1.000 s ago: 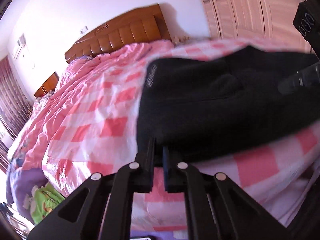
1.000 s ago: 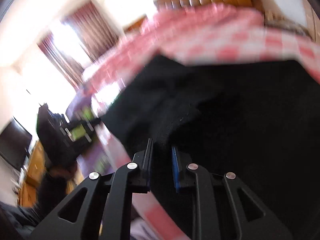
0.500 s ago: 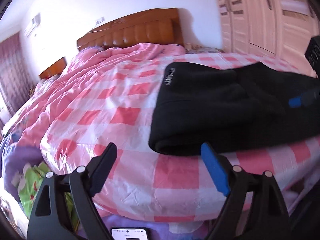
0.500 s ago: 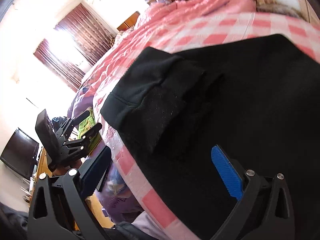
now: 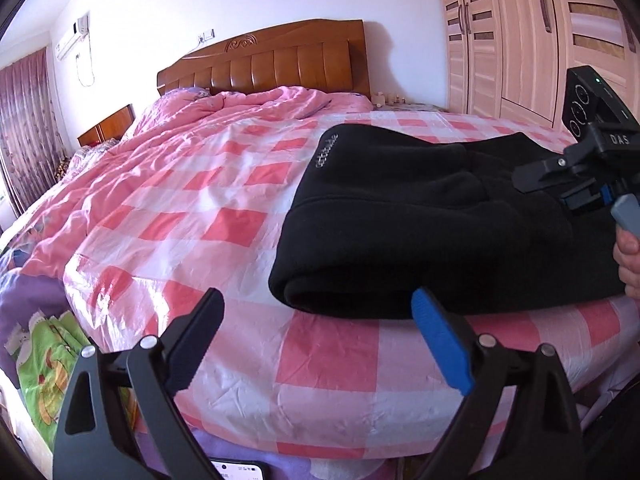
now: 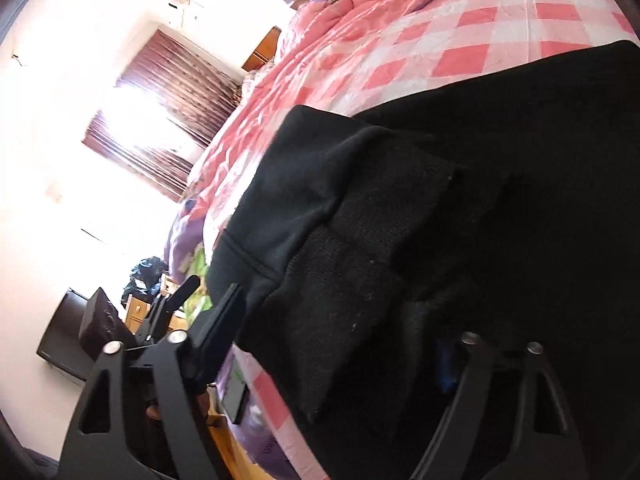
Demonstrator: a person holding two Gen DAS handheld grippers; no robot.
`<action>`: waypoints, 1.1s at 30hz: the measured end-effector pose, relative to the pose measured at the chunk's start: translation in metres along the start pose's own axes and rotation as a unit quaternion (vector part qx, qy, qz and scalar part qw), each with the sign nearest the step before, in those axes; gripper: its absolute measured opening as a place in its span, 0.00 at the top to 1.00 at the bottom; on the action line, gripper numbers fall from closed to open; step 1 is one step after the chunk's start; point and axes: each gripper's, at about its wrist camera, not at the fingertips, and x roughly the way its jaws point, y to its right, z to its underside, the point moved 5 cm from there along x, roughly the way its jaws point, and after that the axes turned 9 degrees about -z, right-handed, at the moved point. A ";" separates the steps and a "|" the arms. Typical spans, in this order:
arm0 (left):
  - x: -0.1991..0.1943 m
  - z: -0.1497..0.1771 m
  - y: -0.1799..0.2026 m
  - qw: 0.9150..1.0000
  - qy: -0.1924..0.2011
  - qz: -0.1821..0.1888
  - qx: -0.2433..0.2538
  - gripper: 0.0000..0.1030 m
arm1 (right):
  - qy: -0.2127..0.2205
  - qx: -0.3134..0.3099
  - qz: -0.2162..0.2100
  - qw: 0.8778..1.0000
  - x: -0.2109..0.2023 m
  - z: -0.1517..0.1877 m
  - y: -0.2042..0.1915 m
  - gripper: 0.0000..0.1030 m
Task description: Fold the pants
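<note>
The black pants [image 5: 420, 216] lie folded on the pink checked bedspread [image 5: 208, 208] near the bed's foot edge, fold edge toward me. In the right wrist view the pants [image 6: 460, 220] fill the right half. My left gripper [image 5: 320, 344] is open and empty, just short of the pants' near fold. My right gripper [image 6: 340, 340] is open and empty, with its jaws spread over the pants' corner; it also shows in the left wrist view [image 5: 576, 176] above the pants at the right.
A wooden headboard [image 5: 264, 60] and a bunched pink duvet [image 5: 248, 108] lie at the far end. A wardrobe [image 5: 520, 32] stands at the right. A phone [image 5: 236, 472] lies below the bed edge. Curtains [image 6: 168, 120] and a television [image 6: 60, 344] are at the left.
Both grippers were shut on the pants a second ago; both have opened, let go and drawn back. The pants now rest folded on the bed.
</note>
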 end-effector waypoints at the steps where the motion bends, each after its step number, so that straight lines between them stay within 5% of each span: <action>1: 0.003 0.002 -0.001 1.000 -0.005 0.001 -0.005 0.07 | 0.001 0.002 0.004 1.000 0.002 -0.002 -0.001 0.24; 3: 0.006 0.005 -0.001 1.000 -0.012 0.006 -0.011 0.07 | 0.009 -0.003 0.007 1.000 0.007 -0.007 -0.006 0.26; 8: 0.007 0.007 0.001 1.000 -0.019 0.016 -0.017 0.07 | 0.021 -0.004 0.028 0.999 0.011 -0.011 0.003 0.70; 10: 0.013 0.008 -0.002 0.999 -0.031 0.007 -0.021 0.06 | 0.043 -0.027 0.031 0.998 -0.002 -0.011 -0.006 0.78; 19: 0.039 -0.011 -0.011 0.995 -0.076 -0.033 -0.048 0.06 | 0.129 -0.174 0.070 0.974 -0.085 -0.037 -0.089 0.80; 22: 0.036 -0.027 0.002 0.996 -0.064 -0.040 -0.042 0.06 | 0.152 -0.195 0.080 0.966 -0.126 -0.034 -0.093 0.80; 25: 0.032 -0.039 0.021 0.996 -0.057 -0.065 -0.024 0.06 | 0.163 -0.187 0.107 0.963 -0.158 -0.025 -0.070 0.80; 30: 0.041 -0.035 0.037 0.994 -0.069 -0.084 -0.014 0.01 | 0.132 -0.047 0.139 0.980 -0.165 0.032 0.048 0.80; 33: 0.040 -0.032 0.042 0.992 -0.070 -0.102 0.000 0.01 | 0.152 -0.015 0.110 0.982 -0.173 0.050 0.063 0.80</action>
